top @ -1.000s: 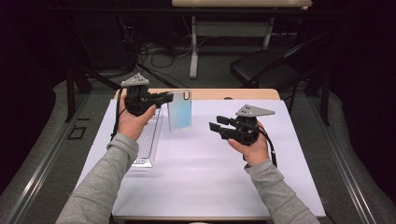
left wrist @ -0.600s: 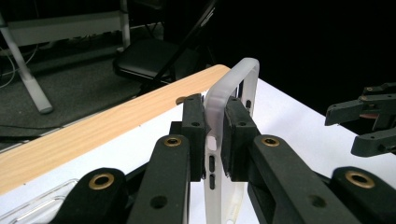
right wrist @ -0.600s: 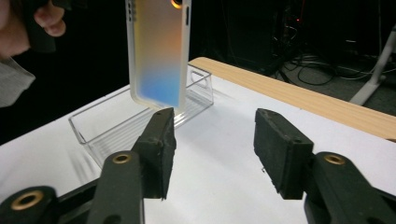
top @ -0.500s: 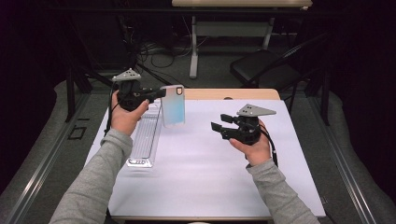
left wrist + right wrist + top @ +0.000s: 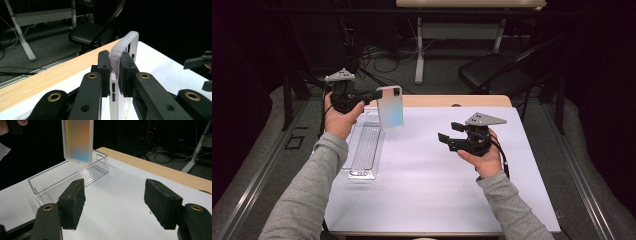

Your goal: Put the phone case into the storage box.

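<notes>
My left tongs were clamped on the phone case, hanging just above the clear tray. My right tongs, just opening, stood apart and empty, well aside. I judged lowering it level into the tray was best.

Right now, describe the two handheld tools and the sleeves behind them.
Both the left claw and right claw are matte black, with brass-coloured pivot rivets and blocky dark pads. Each carries a grey three-cornered plate on top. A black cable trails from the right one. The sleeves are grey.

Grey sleeves; black grippers, brass-ringed screws, grey three-cornered plates
</notes>
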The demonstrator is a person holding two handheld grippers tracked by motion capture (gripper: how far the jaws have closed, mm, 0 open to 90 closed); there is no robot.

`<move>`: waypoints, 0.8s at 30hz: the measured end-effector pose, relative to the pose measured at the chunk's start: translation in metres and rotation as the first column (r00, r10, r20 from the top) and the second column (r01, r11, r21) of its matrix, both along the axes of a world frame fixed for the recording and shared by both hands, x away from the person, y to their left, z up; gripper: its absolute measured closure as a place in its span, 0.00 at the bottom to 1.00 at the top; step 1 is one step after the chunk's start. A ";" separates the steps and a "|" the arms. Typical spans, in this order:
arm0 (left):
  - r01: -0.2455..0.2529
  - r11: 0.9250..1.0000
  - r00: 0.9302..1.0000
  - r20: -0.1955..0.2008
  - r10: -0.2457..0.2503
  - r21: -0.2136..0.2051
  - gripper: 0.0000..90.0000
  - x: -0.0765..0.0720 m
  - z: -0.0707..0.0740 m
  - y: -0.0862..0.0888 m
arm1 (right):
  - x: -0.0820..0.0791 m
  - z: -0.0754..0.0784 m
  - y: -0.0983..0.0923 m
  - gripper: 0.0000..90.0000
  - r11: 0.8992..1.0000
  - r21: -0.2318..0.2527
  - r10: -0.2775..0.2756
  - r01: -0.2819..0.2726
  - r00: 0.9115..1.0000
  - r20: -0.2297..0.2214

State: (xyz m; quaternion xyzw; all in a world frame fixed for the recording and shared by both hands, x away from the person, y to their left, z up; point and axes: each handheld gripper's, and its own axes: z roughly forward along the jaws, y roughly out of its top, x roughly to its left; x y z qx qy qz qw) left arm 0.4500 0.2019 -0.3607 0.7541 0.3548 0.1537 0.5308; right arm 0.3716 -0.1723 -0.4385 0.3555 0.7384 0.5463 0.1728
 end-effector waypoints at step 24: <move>-0.076 0.997 0.997 0.013 0.076 0.014 0.91 0.024 -0.001 0.023 | 0.000 0.001 -0.004 0.20 1.000 -0.009 -0.026 0.026 0.999 -0.021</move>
